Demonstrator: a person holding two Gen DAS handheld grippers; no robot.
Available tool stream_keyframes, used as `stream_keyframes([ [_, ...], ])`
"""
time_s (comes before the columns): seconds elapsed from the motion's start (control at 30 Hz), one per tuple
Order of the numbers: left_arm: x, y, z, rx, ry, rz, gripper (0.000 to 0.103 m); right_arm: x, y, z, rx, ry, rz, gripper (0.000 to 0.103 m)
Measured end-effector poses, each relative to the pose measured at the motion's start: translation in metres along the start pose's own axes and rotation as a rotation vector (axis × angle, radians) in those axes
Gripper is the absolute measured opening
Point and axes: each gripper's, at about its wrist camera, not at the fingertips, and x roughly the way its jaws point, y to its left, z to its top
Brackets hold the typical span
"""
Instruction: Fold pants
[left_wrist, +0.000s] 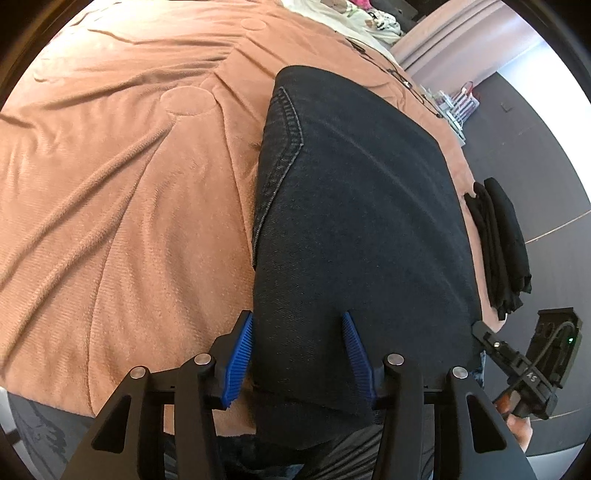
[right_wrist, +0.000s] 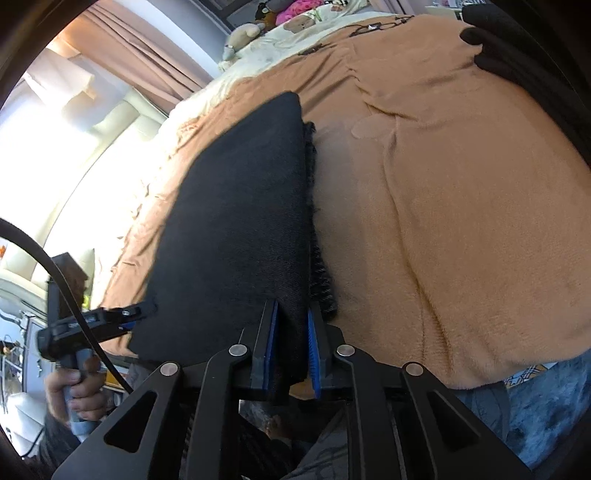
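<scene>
The right gripper (right_wrist: 291, 347) is clamped on the near edge of the black jeans (left_wrist: 354, 206), which lie folded on the bed. The left gripper (left_wrist: 299, 358) only straddles that edge, released — a one-sided lift could skew the fold. Beyond lie the plush orange blanket (left_wrist: 110, 184), a black folded garment (left_wrist: 498, 251) and pink curtains (right_wrist: 140, 48).

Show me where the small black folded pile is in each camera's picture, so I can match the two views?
Left wrist view: the black pile lies at the right edge of the bed, beyond the jeans.
Right wrist view: only a dark mass at the top right edge; probably the same pile, but I cannot be sure.
Shared landmark: the jeans lying on the tan blanket, running up the middle of both pictures.
</scene>
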Motion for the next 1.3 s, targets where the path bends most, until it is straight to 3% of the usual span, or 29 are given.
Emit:
stream_keyframes([
  [0.07,0.0,0.001,-0.001,-0.001,-0.004,-0.002,0.051,-0.003,0.0,0.002,-0.006,-0.011,-0.01,0.024],
  [0.17,0.0,0.003,-0.003,-0.003,-0.007,-0.009,0.051,-0.004,-0.002,0.005,0.002,-0.016,0.001,0.044],
  [0.37,-0.001,0.01,-0.005,-0.01,-0.007,-0.03,0.052,0.014,-0.005,0.016,0.003,0.011,0.015,0.051],
  [0.63,0.003,0.015,-0.003,-0.029,-0.004,-0.068,0.055,0.035,-0.009,0.027,0.004,0.065,0.031,0.056],
  [0.83,0.014,0.017,-0.001,-0.056,0.0,-0.113,0.057,0.05,-0.021,0.032,0.023,0.113,0.116,0.056],
  [1.03,-0.004,0.021,-0.001,-0.069,-0.034,-0.134,0.033,0.051,-0.016,0.033,-0.012,0.12,0.122,0.055],
  [1.3,-0.037,0.022,0.007,-0.051,-0.076,-0.113,0.027,0.051,0.003,0.027,-0.029,0.134,0.136,0.049],
])
